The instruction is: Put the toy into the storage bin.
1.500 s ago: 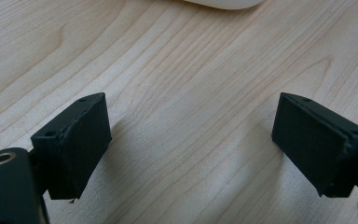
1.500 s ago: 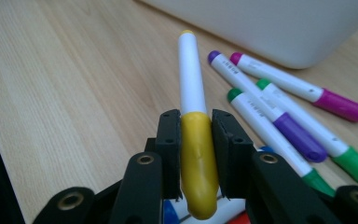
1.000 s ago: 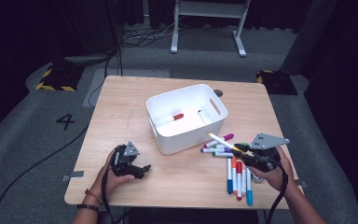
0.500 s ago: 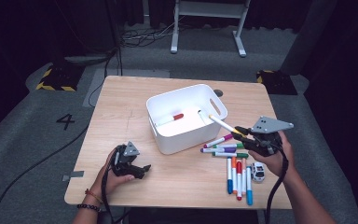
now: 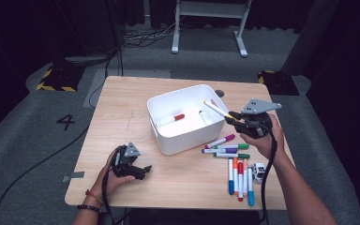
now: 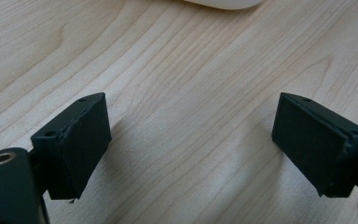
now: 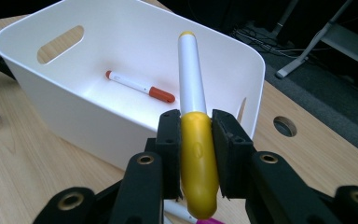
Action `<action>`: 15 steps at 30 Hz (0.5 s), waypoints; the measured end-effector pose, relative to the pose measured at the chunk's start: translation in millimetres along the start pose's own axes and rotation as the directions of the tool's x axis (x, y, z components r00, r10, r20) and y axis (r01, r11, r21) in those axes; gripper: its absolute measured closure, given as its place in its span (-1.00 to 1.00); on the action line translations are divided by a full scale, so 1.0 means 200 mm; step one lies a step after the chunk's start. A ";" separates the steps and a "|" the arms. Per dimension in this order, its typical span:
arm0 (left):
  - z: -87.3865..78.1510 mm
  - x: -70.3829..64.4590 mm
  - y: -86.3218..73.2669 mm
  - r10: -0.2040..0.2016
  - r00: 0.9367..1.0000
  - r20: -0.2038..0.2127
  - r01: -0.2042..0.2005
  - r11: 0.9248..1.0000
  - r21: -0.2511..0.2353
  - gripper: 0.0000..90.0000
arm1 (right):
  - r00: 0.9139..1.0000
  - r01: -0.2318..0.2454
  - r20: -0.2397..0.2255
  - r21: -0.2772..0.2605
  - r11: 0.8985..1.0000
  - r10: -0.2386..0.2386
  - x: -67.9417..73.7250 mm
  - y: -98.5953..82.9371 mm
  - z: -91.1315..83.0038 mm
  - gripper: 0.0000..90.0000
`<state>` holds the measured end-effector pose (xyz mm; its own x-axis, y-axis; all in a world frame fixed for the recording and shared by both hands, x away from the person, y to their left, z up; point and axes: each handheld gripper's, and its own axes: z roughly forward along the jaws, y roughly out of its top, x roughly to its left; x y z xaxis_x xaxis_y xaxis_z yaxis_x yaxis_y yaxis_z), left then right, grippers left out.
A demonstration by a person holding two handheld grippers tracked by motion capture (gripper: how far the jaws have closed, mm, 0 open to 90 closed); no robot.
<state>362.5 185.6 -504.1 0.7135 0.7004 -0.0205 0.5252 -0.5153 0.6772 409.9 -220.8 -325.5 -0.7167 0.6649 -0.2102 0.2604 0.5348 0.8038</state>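
A white bin (image 5: 166,136) (image 7: 74,112) stands mid-table with a red-capped marker (image 5: 173,119) (image 7: 140,87) lying inside. My right gripper (image 5: 233,115) (image 7: 196,140) is shut on a yellow-capped marker (image 5: 216,108) (image 7: 193,93), held by its yellow cap, white barrel pointing over the bin's right rim. My left gripper (image 5: 144,171) (image 6: 191,144) rests on the table at the front left, open, nothing between its fingers. Several markers (image 5: 239,176) lie on the table right of the bin.
A small white cube-like object (image 5: 258,172) lies beside the upright row of markers. A round hole (image 5: 219,93) (image 7: 285,126) sits in the tabletop behind the bin. A metal stand (image 5: 208,18) is on the floor beyond the table.
My right gripper has lifted the yellow-capped marker from the pile and carried it left and away, up to the bin's right rim. The left gripper has stayed put.
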 end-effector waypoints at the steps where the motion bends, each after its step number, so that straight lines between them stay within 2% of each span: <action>1: 0.00 0.00 0.00 0.000 1.000 0.000 0.000 1.000 0.000 -0.74 | 1.000 0.005 0.002 -0.002 1.000 -0.005 0.00 0.01 0.02 0.63; 10: 0.00 0.00 0.00 -0.001 1.000 0.000 0.001 1.000 0.000 -0.74 | 1.000 0.002 0.020 0.036 0.999 -0.003 -0.04 0.11 0.16 0.63; 15: 0.00 0.00 0.00 0.000 1.000 0.000 0.000 1.000 0.000 -0.74 | 0.999 -0.029 0.028 0.062 0.998 0.027 -0.05 0.14 0.25 0.63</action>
<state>362.5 185.6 -504.1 0.7135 0.7004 -0.0207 0.5255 -0.5152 0.6771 456.8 -186.9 -327.6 -0.6912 0.6934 -0.2036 0.3207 0.5468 0.7734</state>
